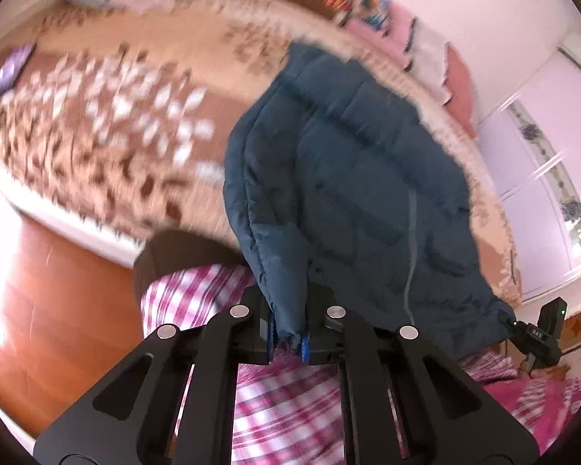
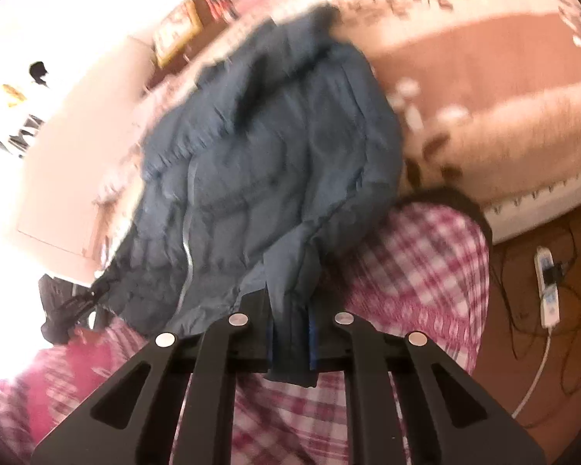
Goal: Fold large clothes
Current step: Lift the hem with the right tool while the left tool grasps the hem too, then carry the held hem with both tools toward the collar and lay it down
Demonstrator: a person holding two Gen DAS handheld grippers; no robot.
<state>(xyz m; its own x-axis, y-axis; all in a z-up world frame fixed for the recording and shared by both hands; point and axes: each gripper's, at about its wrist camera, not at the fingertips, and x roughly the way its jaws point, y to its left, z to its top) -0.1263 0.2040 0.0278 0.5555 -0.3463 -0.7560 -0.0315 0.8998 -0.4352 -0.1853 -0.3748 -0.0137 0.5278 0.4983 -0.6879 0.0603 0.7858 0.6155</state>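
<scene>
Left tongs (image 1: 288, 339) and right tongs (image 2: 292, 343) each clamp an edge of the dark blue puffer jacket (image 1: 352, 193), hanging above patterned carpet (image 1: 97, 124).

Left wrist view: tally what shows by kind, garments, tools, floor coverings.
Puffer jackets: 1, dark blue jacket
Tools: 2, left tool and right tool, both clamped on the jacket
Patterned carpets: 1, carpet
Total: 4
</scene>
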